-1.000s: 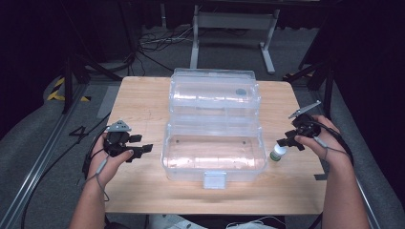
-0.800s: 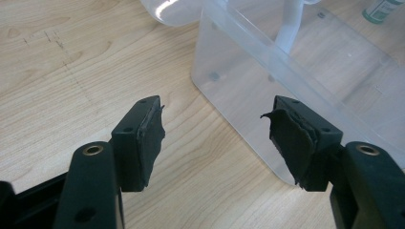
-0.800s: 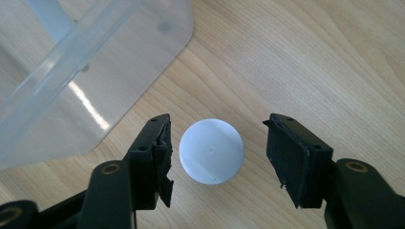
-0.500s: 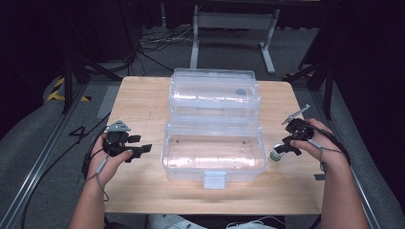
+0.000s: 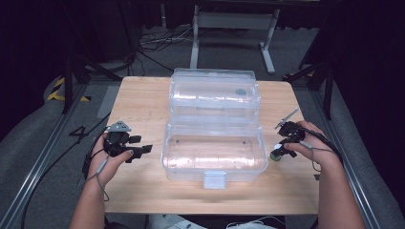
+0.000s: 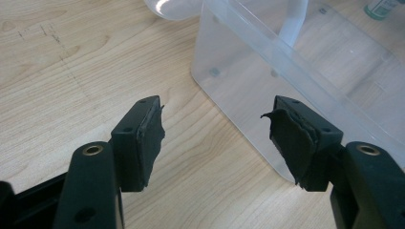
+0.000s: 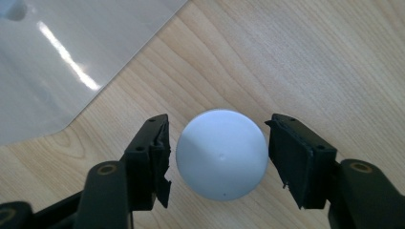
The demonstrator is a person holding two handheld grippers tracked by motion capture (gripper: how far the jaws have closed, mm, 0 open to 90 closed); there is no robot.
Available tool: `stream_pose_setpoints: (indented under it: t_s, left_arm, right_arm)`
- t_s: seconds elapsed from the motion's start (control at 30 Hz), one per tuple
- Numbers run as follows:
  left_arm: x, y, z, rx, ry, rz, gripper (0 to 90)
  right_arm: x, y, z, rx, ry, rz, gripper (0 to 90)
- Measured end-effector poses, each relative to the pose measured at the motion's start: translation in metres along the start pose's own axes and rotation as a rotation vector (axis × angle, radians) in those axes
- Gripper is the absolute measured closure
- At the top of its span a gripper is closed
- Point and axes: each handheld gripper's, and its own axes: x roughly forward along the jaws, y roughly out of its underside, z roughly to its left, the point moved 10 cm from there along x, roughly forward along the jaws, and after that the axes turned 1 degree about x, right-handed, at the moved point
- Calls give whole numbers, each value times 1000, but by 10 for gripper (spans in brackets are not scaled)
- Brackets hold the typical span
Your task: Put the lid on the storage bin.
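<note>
R gripper points straight down over a small bottle, jaws apart w/ a clear gap each side of its white cap; pads not touching it, so nothing gripped. Jaws have just been opening a bit, cap between them. Cap sits centred between the pads, slightly nearer the left one in the right gripper view. In high view the bottle stands upright on the table, just right of the box, near its near-right corner, under the R gripper. Green label shows on it, too small to read.

L gripper is open too, empty, hovering over bare wood. Box wall lies just beyond its right pad, not touching. In high view L gripper sits left of the box, near side, well apart from the bottle.

Box is clear plastic, lid swung open to the far side; white latch on near wall.
</note>
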Motion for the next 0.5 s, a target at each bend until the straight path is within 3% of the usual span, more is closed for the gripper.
stream_pose_setpoints:
  t_s: [0.23,0.5]
  left_arm:
    - [0,0,1,0,-1,2,363]
    - [0,1,1,-2,-1,2,363]
  right_arm:
    - [1,2,0,7,-2,25,499]
    - [0,2,-2,-6,1,28,504]
